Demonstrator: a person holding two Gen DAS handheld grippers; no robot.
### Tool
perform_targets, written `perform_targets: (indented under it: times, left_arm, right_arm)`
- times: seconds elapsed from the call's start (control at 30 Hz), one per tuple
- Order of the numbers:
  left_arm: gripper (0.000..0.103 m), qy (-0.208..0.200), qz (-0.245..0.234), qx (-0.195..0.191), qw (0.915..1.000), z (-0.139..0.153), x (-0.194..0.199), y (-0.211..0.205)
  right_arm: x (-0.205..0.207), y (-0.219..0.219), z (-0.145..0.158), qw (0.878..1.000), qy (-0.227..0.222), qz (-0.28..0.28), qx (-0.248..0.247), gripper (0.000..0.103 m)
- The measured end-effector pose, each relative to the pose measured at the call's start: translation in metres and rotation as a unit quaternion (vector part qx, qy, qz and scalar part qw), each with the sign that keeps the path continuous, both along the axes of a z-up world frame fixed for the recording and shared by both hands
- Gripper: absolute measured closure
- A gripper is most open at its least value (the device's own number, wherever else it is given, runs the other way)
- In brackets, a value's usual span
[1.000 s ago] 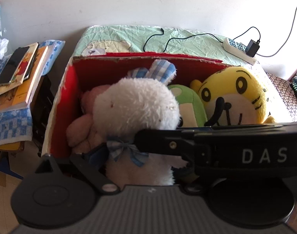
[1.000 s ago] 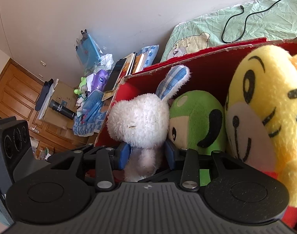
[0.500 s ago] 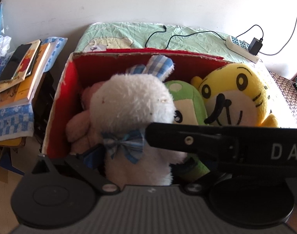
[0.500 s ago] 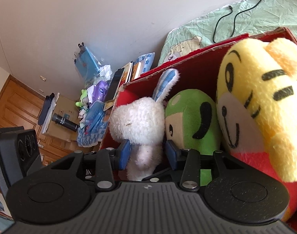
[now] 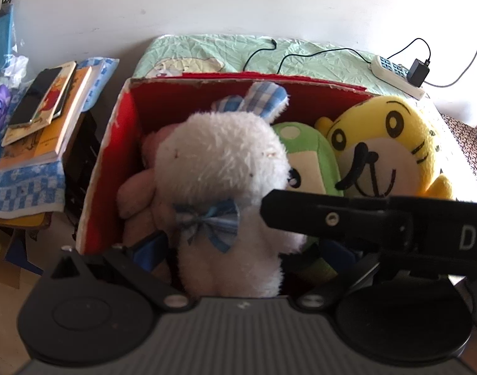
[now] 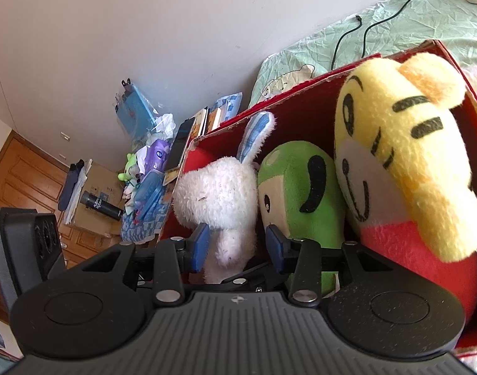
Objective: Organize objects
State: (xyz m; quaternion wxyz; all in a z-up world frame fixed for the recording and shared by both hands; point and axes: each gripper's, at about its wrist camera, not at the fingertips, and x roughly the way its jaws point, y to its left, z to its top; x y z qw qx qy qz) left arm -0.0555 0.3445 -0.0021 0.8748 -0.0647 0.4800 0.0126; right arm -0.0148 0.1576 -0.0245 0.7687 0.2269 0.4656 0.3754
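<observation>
Nearest the lens in the right wrist view, the right gripper (image 6: 236, 247) stands with its blue pads apart on either side of the white plush rabbit (image 6: 219, 197), at its lower body; there is a clear gap on the right pad's side, so the jaws look spread and not clamped. In the left wrist view the left gripper (image 5: 238, 253) also brackets the rabbit's body; one blue pad shows at the left flank, the other is hidden behind the right gripper's black finger crossing the frame, so I cannot tell whether it is pinching. The step in hand appears to be seating the rabbit in the red cardboard box (image 5: 113, 156), and the next move probably calls for drawing both claws straight back and up without dragging the fur. Room is tight: the rabbit presses against a green plush (image 5: 307, 159), with a yellow tiger plush (image 5: 382, 143) filling the right end and a pink plush (image 5: 135, 193) wedged by the left wall. Beyond the far rim lie a green quilted bed (image 5: 207, 47) and a power strip (image 5: 394, 72).
</observation>
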Motion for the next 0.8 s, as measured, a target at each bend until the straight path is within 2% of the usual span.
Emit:
perform_targets:
  times: [0.47, 0.8]
  left_arm:
    - [0.0, -0.004, 0.006, 0.013, 0.9999, 0.001, -0.01, -0.005]
    - [0.0, -0.028, 0.01, 0.037, 0.9989, 0.018, -0.022, -0.016]
  right_arm:
    - [-0.016, -0.008, 0.004, 0.999, -0.025, -0.023, -0.017, 0.059]
    - [-0.031, -0.018, 0.016, 0.997, -0.057, -0.046, -0.026, 0.058]
